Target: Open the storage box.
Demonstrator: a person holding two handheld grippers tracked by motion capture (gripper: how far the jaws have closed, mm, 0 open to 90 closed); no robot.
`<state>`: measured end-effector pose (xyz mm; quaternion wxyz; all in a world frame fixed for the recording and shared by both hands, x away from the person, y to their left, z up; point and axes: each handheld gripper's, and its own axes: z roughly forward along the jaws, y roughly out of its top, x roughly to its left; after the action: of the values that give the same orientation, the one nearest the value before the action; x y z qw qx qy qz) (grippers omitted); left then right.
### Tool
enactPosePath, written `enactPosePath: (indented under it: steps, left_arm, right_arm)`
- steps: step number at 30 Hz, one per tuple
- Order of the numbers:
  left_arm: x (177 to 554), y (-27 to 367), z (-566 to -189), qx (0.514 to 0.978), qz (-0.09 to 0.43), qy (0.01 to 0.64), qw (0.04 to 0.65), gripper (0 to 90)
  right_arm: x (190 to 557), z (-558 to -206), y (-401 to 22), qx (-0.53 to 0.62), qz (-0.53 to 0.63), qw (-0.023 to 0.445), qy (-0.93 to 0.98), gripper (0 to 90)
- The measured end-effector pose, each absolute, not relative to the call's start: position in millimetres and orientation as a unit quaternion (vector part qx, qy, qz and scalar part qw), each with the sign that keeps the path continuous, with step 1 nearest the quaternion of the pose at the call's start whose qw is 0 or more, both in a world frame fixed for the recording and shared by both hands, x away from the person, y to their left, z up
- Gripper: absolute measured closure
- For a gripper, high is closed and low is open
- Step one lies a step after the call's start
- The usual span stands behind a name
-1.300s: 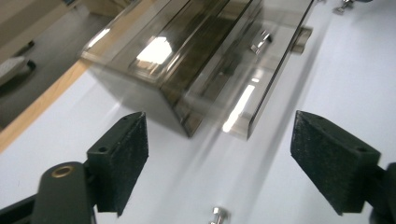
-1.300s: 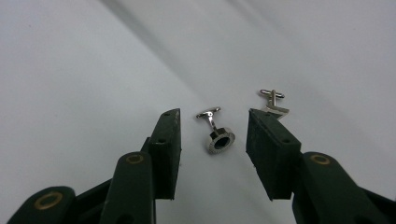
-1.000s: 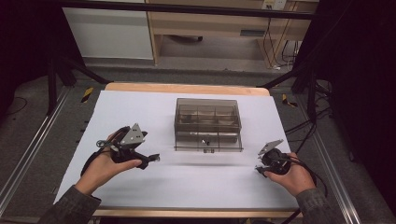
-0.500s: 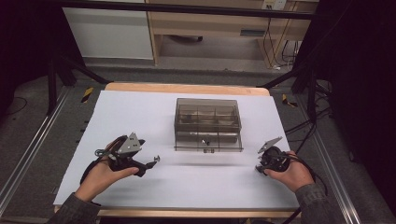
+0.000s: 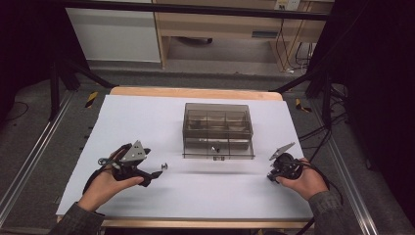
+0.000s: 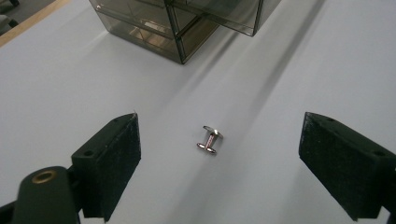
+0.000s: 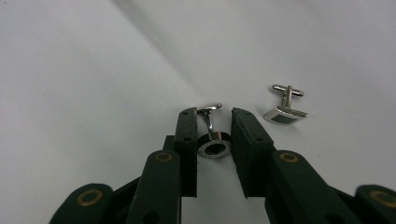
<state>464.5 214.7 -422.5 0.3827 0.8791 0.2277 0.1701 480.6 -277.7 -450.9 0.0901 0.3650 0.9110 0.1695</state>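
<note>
The smoky transparent plastic organiser box (image 5: 218, 131) stands mid-bench on the white bench (image 5: 147, 112). Before its left front corner, the left gripper (image 6: 219, 154) has its jaws spread wide around a small silver cufflink (image 6: 209, 140) lying untouched between them. Off the box's right front corner, the right gripper (image 7: 214, 135), jaws just closing, brackets a round black-faced silver cufflink (image 7: 214, 144), apparently touching one pad only; a rectangular black-faced silver cufflink (image 7: 285, 112) lies just beside.
</note>
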Motion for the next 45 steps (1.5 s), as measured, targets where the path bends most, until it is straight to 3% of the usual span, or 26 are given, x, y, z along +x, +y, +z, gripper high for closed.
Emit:
enactPosePath:
  steps: [22,45]
  left_arm:
    - [465,219,-425,0.878,0.167,0.233,0.383,12.8]
    - [469,225,-455,0.860,0.198,0.274,0.383,9.2]
  right_arm:
    - [476,-444,-282,0.382,0.202,0.096,0.897,73.3]
    - [476,-375,-274,0.375,0.298,0.169,0.861,73.3]
